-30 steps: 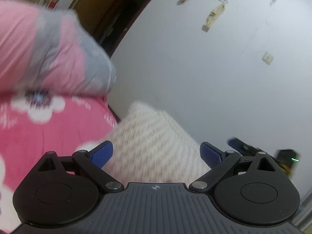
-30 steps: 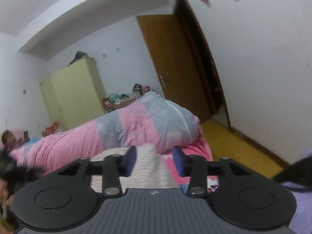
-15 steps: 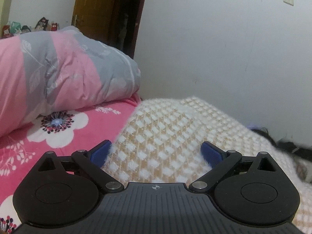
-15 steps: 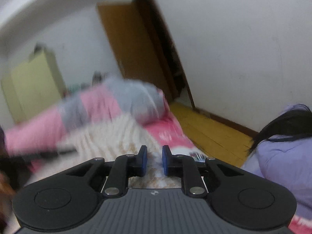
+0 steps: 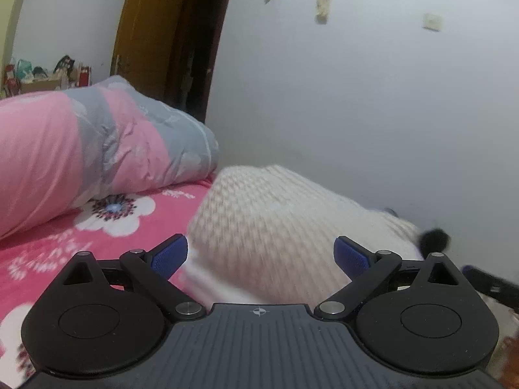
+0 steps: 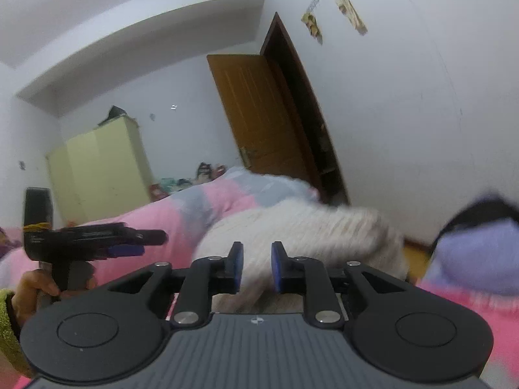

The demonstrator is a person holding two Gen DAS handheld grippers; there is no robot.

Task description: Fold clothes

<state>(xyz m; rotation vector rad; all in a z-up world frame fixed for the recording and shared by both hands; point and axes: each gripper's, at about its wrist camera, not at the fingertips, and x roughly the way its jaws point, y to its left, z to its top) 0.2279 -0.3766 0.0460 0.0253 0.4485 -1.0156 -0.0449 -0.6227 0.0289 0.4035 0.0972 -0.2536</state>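
Cream knit sweater (image 5: 279, 227) is bunched on the pink floral bedsheet (image 5: 65, 243), motion-blurred in both views, sitting near the bed edge on the white wall (image 5: 356, 97) side. It lies just in front of both grippers.

Left gripper (image 5: 261, 254): jaws wide apart, blue pads (image 5: 170, 256) clear of the fabric, sweater mound visible between and beyond them, nothing clamped. In the right wrist view the same gripper (image 6: 139, 243) shows side-on at the left, held by a hand (image 6: 29, 291) with a yellow-green cuff (image 6: 6, 321).

Right gripper (image 6: 257, 269): jaws narrow and opening, a small gap between the pads (image 6: 236, 267). Sweater fabric fills the view between and behind them; cannot tell if the pads touch it, no pinch visible.

Surroundings: rolled pink-and-grey duvet (image 5: 97, 149) lies on the bed behind the sweater. Brown wooden door (image 6: 259, 113) stands open, dark doorway beside it. Pale yellow wardrobe (image 6: 97, 168) at the far left wall. Lilac fabric (image 6: 476, 253) with dark hair at the right edge, blurred.
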